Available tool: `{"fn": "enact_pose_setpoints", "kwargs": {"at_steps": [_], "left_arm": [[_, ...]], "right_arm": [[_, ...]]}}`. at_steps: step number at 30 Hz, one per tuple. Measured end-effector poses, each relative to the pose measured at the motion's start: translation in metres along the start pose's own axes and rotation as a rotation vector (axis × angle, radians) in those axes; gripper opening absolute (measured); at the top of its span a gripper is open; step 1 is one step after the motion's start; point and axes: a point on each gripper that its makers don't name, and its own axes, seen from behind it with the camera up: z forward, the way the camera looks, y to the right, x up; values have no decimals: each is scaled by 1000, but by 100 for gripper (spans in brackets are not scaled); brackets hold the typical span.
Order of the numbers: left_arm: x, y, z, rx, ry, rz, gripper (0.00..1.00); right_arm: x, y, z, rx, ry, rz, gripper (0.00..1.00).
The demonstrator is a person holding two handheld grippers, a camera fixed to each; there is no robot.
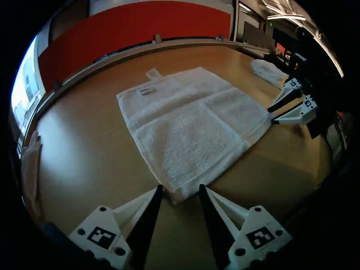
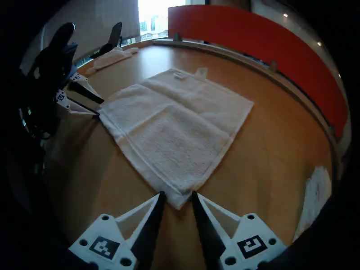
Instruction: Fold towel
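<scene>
1. Left gripper view: my left gripper has its fingers apart, and the near corner of the white towel lies between the tips. The towel is spread flat on the wooden table, creased into quarters, with a label near its far edge. My right gripper sits at the towel's right corner.
2. Right gripper view: my right gripper's fingers are also apart, the nearest towel corner between them. Bare wood surrounds the towel, and the table's curved rim runs well beyond it
</scene>
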Motion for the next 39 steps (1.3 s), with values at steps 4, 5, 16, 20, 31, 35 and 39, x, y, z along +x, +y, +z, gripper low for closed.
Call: {"fn": "enact_pose_setpoints", "kwargs": {"at_steps": [4, 5, 16, 20, 31, 35, 39], "left_arm": [[0, 0, 0, 3, -6, -4, 41], [-1, 0, 0, 5, -8, -6, 35], [2, 2, -2, -4, -14, -93, 16], [3, 4, -1, 1, -10, -98, 15], [13, 2, -11, 7, -3, -87, 14], [18, 2, -17, 5, 1, -91, 13], [24, 3, -24, 7, 7, -81, 13]], "right_arm": [[1, -4, 1, 8, 0, -11, 28], [2, -4, 1, 9, -1, -12, 25], [9, -5, -1, -17, 17, 10, 17], [10, -5, -3, -18, 24, 25, 17], [23, -5, -13, -21, 59, 21, 17], [29, -4, -18, -25, 74, 14, 17], [37, -3, -25, -27, 93, 11, 17]]}}
